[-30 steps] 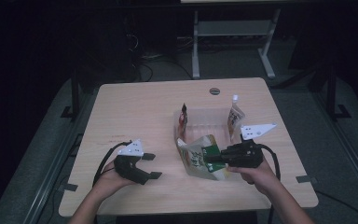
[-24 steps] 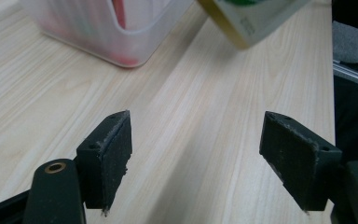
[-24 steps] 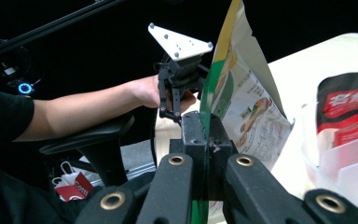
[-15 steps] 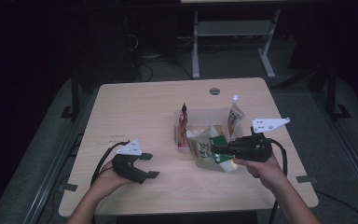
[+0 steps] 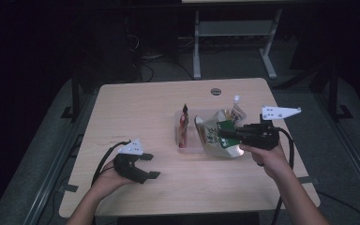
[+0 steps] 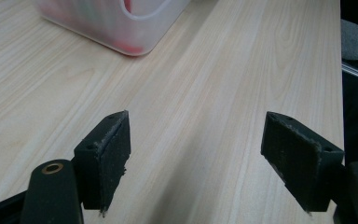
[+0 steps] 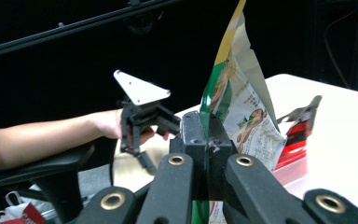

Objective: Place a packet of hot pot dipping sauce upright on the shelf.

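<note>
Right hand-held gripper (image 5: pixel 222 135), frame centre-right: clamped tight on green-and-white snack bag (image 5: pixel 212 137), lifted over clear tub (image 5: pixel 187 147) | Left hand-held gripper (image 5: pixel 151 165), lower left: jaws wide, empty, on counter (image 5: pixel 140 108)

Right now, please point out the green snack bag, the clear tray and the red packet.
Green snack bag (image 5: pixel 214 137), high view, its printed front.
Clear tray (image 6: pixel 121 28), left gripper view, its near wall.
Red packet (image 5: pixel 183 126), high view, its middle.
</note>
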